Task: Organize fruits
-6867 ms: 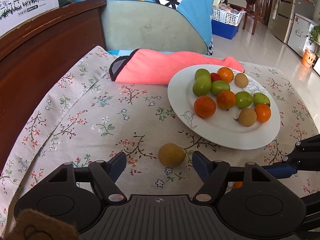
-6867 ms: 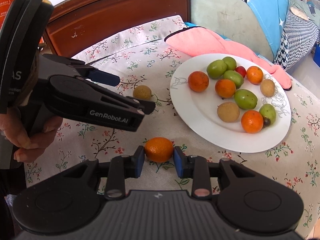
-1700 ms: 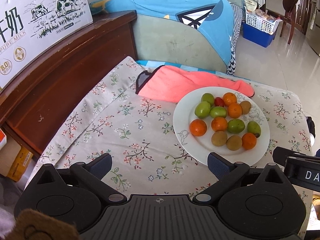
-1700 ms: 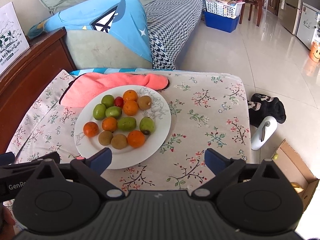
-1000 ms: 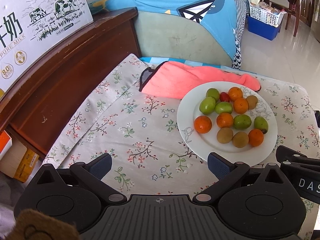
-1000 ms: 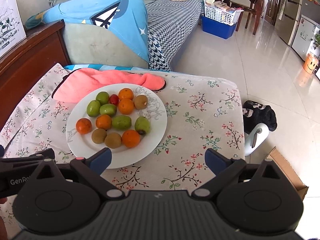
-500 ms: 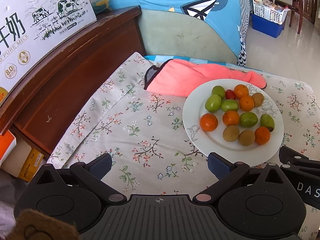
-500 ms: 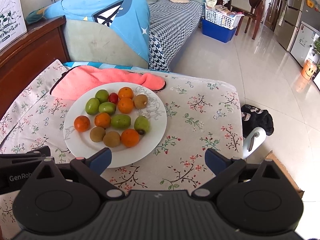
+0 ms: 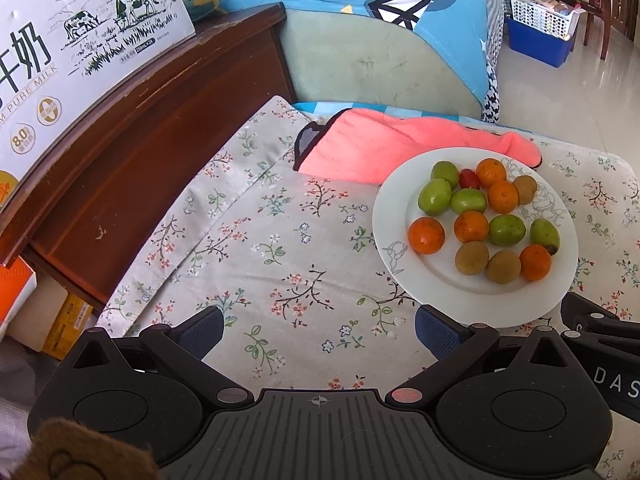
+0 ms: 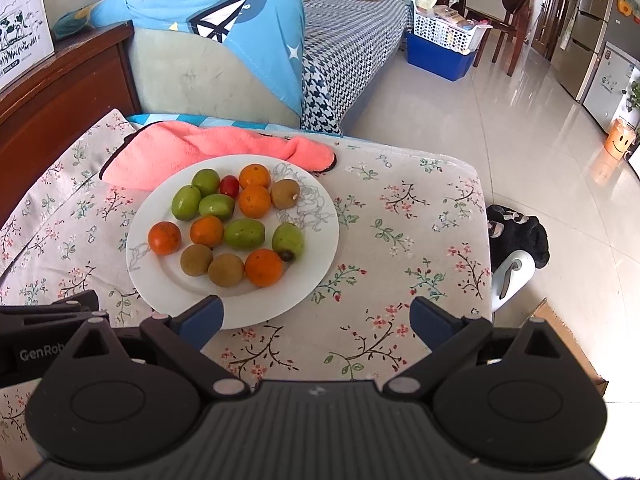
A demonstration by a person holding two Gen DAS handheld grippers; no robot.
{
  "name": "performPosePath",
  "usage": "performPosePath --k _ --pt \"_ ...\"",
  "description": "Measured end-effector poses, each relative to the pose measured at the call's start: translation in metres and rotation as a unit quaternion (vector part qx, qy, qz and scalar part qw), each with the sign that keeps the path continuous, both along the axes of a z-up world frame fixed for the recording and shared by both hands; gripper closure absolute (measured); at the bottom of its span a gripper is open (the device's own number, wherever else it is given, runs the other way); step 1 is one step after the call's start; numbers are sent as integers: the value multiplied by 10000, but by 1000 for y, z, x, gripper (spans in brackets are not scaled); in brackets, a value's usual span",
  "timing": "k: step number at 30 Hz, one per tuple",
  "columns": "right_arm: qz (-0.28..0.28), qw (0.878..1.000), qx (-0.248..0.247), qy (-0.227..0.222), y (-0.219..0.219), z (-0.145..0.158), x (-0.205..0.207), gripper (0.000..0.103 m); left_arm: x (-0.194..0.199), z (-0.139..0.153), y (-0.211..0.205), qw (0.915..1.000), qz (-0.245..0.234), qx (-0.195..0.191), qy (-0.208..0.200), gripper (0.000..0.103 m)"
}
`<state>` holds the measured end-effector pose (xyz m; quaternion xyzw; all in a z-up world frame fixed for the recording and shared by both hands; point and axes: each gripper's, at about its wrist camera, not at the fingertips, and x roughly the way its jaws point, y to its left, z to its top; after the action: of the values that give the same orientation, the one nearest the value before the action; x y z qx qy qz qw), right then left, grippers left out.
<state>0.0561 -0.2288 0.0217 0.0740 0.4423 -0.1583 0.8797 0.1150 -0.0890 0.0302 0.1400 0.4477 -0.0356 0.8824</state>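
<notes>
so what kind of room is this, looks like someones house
Most likely a home living room: a sofa with a houndstooth cover stands behind the floral-clothed table, and a fridge stands at the far end of the tiled floor.

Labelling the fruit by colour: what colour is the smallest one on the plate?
Red; the small fruit sits among green and orange ones, clearest in the right wrist view.
</notes>
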Motion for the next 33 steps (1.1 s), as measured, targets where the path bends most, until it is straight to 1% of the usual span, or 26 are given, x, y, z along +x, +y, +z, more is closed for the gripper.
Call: performPosePath --k 12,19,25,28,33 --pt "154 9999 -13 15 5 -4 -1 4 -4 -2 2 9999 32 159 -18 1" --pt "293 9996 0 37 12 -9 -7 4 -10 -9 8 9997 96 218 19 1" --pt "457 9989 56 8 21 -18 -19 4 -25 -17 15 9994 138 317 14 1" --pt "608 9981 -2 -14 28 -23 -28 5 -35 -23 19 9990 154 414 33 1" --pt "782 9969 48 -21 35 -31 -41 5 -50 -30 29 9992 146 380 66 1"
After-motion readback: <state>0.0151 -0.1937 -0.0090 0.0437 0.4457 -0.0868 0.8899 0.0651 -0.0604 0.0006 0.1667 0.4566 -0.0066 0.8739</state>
